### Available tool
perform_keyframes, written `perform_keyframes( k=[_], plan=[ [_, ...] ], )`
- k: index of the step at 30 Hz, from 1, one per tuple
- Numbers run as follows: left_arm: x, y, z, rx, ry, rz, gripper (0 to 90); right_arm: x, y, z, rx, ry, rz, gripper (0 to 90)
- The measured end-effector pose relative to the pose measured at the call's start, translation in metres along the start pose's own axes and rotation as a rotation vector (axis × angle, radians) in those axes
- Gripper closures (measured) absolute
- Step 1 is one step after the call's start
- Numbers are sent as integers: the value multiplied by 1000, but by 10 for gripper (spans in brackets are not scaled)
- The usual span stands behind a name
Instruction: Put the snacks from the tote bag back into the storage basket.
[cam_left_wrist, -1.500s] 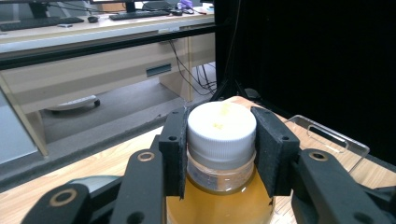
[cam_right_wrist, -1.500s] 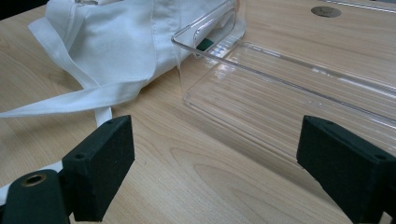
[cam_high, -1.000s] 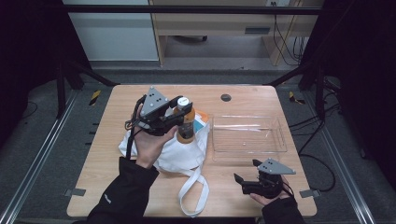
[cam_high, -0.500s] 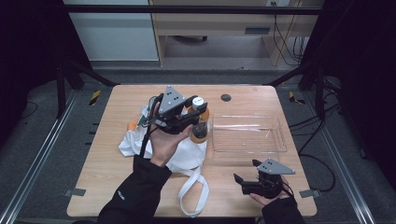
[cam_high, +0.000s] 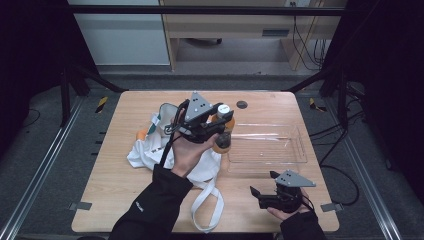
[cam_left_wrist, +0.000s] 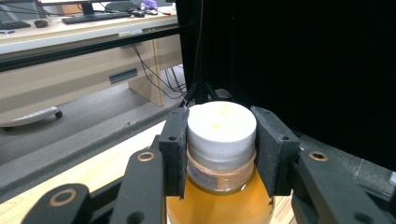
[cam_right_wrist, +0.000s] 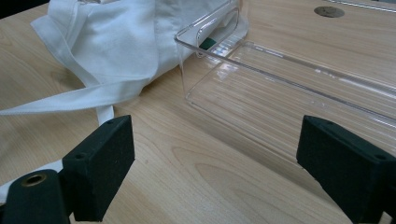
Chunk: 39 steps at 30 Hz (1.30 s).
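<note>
A bottle (cam_high: 223, 131) of orange liquid with a white cap (cam_left_wrist: 221, 122) is held by the left gripper (cam_high: 220, 125), whose jaws are about half closed and pressed against the neck and cap from both sides, as seen in the left gripper view. In the high view the bottle is held upright above the table (cam_high: 115, 185), just over the left end of the clear tray (cam_high: 295, 150) and beside the white bag (cam_high: 150, 150). The bag is spread on the table left of the tray, its strap (cam_high: 205, 210) trailed toward the near edge; something orange (cam_high: 142, 134) is seen at its far left side, but what it is cannot be told.

The right gripper (cam_high: 260, 195) is rested near the table's front right corner, just in front of the tray. Its jaws are wide apart with nothing between them; in the right gripper view bare wood is seen between the pads (cam_right_wrist: 100, 163), with the tray's near wall and the bag beyond.

A small dark disc (cam_high: 242, 104) is set in the table's far side.
</note>
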<state>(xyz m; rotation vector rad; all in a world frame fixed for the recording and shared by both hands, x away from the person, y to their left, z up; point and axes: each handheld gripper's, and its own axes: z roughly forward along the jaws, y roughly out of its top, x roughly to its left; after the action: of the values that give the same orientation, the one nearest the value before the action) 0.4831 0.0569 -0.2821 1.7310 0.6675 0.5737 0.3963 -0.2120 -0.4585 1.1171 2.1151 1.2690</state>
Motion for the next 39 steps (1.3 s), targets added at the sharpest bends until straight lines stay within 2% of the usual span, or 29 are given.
perform_keyframes(
  k=[8,12,20,29,32,39],
  plan=[
    [-7,3,9,-3,-14,11,588,0,0,0,-2,2,1,116],
    [-14,6,18,2,-28,17,588,0,0,0,-3,5,2,116],
    [-18,5,32,13,-44,19,587,0,0,0,1,7,5,116],
    [-21,-1,51,32,-56,19,588,1,0,0,3,9,6,116],
    [-23,-4,55,22,-56,26,588,1,0,0,4,11,7,116],
    [-26,-9,63,43,-62,20,587,1,0,1,2,13,3,116]
  ],
)
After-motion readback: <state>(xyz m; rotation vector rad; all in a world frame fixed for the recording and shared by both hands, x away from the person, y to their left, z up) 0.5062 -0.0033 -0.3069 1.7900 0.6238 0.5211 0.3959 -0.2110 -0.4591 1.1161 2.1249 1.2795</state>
